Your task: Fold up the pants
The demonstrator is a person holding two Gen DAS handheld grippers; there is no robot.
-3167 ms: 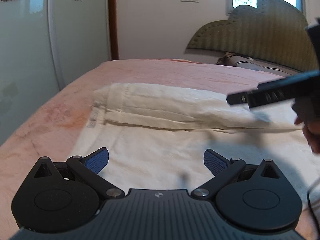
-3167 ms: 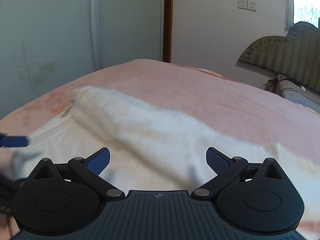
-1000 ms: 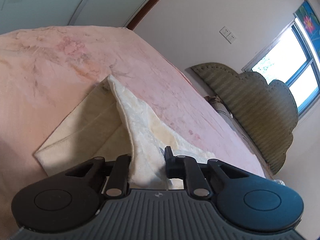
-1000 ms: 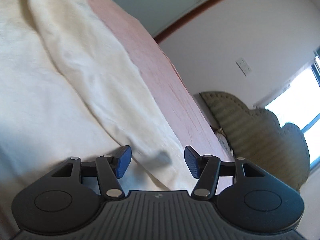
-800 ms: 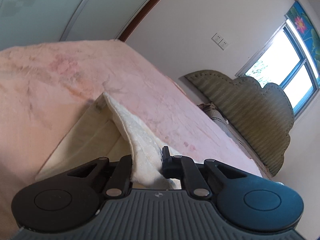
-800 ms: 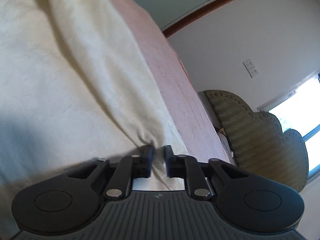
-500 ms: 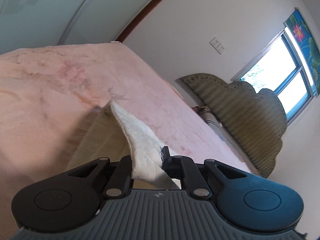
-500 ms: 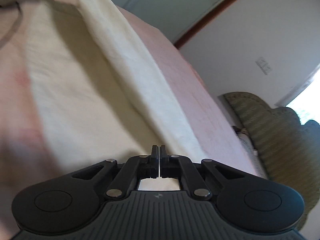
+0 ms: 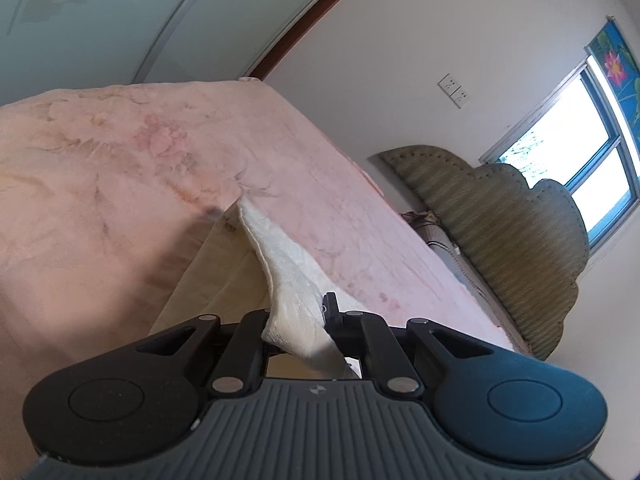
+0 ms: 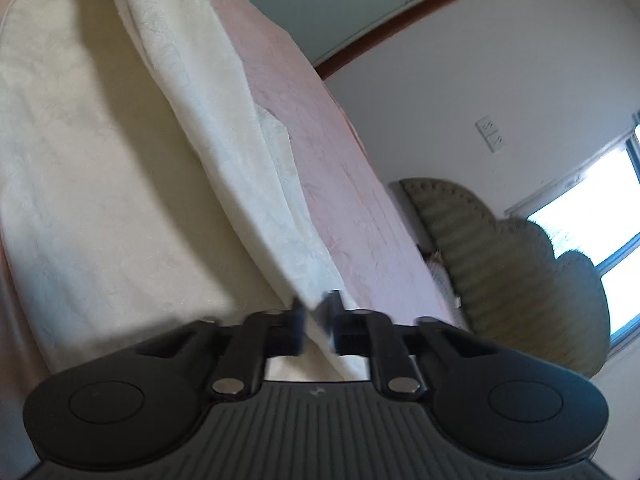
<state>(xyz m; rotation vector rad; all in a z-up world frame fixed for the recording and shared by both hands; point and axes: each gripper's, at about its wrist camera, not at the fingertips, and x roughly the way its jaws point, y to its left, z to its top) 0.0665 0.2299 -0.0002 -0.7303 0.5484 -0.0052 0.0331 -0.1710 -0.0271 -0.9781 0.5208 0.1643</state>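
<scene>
Cream-white pants [image 10: 100,160] lie spread on a pink bed [image 10: 320,140]. In the right wrist view their far edge rises as a folded ridge toward my right gripper [image 10: 318,312], which is shut on that edge. In the left wrist view my left gripper [image 9: 298,312] is shut on another stretch of the pants [image 9: 280,264]. The cloth runs up from the bed [image 9: 120,160] in a taut narrow flap to the jaws. The layer beneath stays flat in shadow. Neither gripper shows in the other's view.
A padded olive headboard [image 9: 500,232] and a pillow [image 9: 436,236] stand at the far right end of the bed. A pale wardrobe door [image 9: 80,20] rises behind the bed's far side. A bright window [image 9: 580,140] is in the right wall.
My right gripper went from open around the pants' edge to shut on it and has raised it. The left gripper stayed shut on the cloth and pulled its flap higher and tauter.
</scene>
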